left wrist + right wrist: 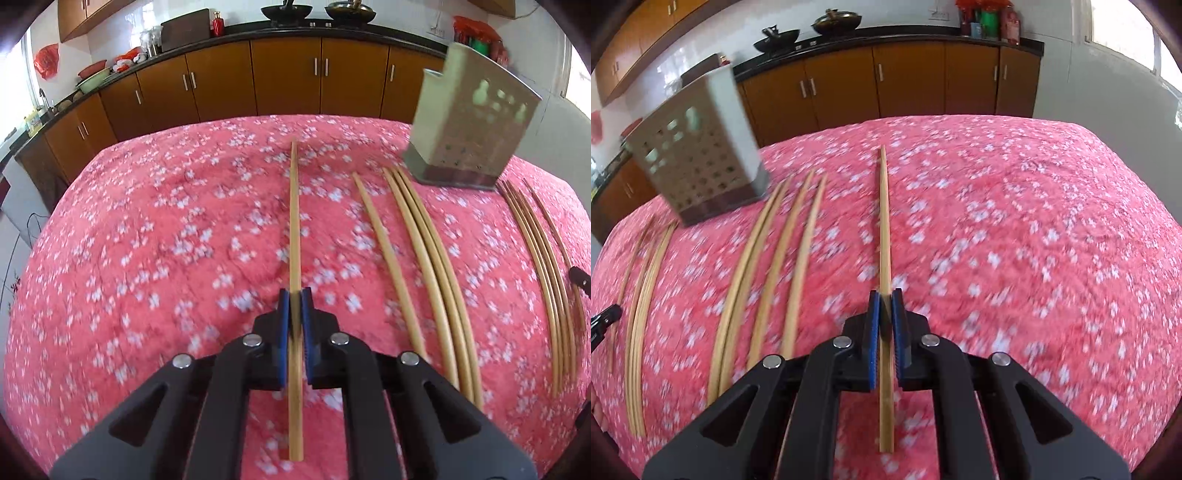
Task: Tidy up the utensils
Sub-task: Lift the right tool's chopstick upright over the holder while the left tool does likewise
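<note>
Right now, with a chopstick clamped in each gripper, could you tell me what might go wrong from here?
1. Each chopstick, the left one and the right one, sticks out far past its gripper; a long tip could catch the perforated holder and tip it over.
2. Each grip is narrow, so a chopstick may pivot or slip out.
3. Loose chopsticks lie beside the holder on the pink tablecloth; a low pass could scatter them.
</note>
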A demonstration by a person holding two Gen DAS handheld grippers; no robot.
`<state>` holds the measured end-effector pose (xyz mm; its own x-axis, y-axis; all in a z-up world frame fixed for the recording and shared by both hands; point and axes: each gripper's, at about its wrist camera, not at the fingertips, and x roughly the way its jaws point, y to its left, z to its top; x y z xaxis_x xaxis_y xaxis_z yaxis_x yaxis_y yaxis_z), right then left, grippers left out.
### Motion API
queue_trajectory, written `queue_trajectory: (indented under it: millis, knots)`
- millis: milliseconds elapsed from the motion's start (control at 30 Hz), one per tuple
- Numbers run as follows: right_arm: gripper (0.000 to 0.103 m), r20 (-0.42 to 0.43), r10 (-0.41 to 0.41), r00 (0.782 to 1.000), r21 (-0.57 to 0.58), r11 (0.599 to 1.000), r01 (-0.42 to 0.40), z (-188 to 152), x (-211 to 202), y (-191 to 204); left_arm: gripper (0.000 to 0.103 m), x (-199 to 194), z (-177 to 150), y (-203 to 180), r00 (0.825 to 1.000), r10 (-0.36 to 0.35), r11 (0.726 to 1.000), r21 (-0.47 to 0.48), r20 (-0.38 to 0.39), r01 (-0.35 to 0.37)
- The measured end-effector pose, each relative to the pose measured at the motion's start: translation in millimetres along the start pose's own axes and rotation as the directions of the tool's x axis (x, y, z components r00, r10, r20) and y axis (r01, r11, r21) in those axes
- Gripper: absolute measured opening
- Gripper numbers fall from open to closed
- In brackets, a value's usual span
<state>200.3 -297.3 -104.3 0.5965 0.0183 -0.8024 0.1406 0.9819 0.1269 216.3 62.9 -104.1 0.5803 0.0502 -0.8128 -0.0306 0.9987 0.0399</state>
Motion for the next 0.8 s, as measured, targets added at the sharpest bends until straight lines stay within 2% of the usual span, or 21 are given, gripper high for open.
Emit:
queue_trajectory:
  millis: [100,133,367,800]
  knots:
    - [0.008,0.017,-0.009,1.000,-0.019,1.000,0.009,1.1,2.8,-0.6,0.011,-1.7,-3.7,5.7,1.000,-0.013,1.000,-0.001,0.026,0.013]
    - [0.008,0.016,-0.010,1.000,-0.021,1.000,0.011,0.6,2.7,0.3,0.011,-2.3,-5.2,6.5,1.000,0.002,1.000,-0.004,0.016,-0.002]
    - [0.008,0.016,0.000,1.000,-0.011,1.000,0.000,1.1,2.9,-1.3,0.012,-3.9,-5.9,9.5,1.000,-0.025,0.999,-0.038,0.005,0.025]
    - [0.009,0.008,-0.005,1.000,-0.035,0.999,0.005,-1.0,0.3,0.7,0.012,-7.9,-8.9,9.9,1.000,-0.008,1.000,-0.009,-0.006,0.008]
